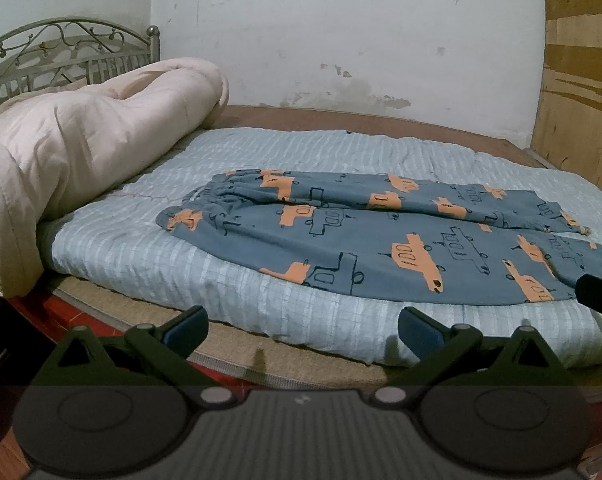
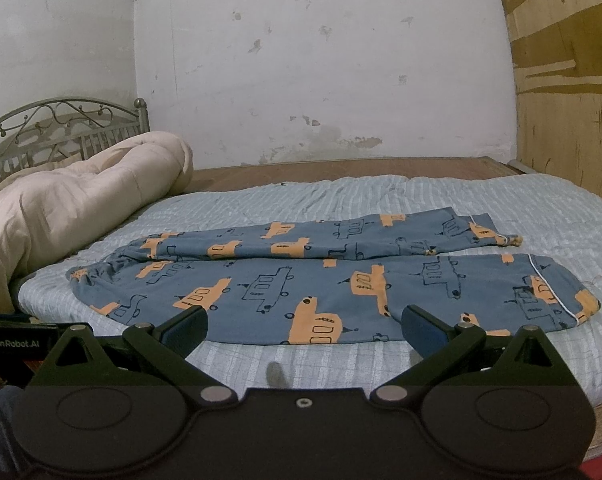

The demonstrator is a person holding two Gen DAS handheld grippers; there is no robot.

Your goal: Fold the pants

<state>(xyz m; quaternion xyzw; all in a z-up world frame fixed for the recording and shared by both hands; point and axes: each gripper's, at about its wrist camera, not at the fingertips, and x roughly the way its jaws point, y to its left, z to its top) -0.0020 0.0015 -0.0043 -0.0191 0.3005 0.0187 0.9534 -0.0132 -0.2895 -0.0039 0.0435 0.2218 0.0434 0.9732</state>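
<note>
The light blue mattress pad (image 2: 421, 200) lies bare beyond and beside the pants (image 2: 301, 296), while the rolled cream comforter (image 2: 81, 200) blocks its left end and walls close the far side.
</note>
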